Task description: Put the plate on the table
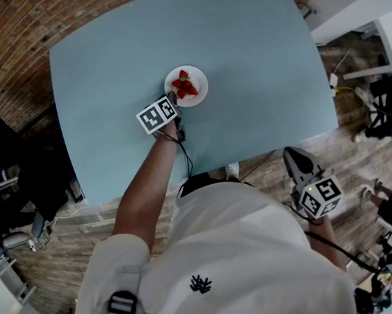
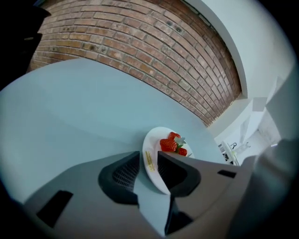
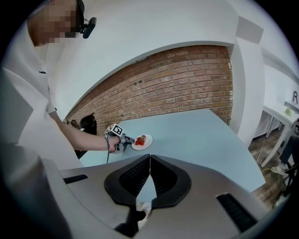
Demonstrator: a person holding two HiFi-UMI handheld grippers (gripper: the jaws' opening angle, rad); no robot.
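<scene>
My left tongs [image 2: 150, 161] pinch the plate's [image 2: 154, 140] near rim. I should settle it flat on the table [image 1: 242, 59] before letting go. My right tongs [image 3: 149, 161] are pressed together, empty.

Strawberries [image 1: 184, 85] lie on the plate [image 1: 201, 84], which sits on the table [image 1: 255, 57], brick wall [image 2: 140, 42] behind it.

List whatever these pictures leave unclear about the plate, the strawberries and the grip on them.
1. Whether the plate touches the table: the head view looks straight down, and the left gripper fingers cover its near rim in their own view.
2. The strawberries count: tiny in the head view, partly behind one finger in the left gripper view.
3. The yellow mark on the rim: too blurred to read.
</scene>
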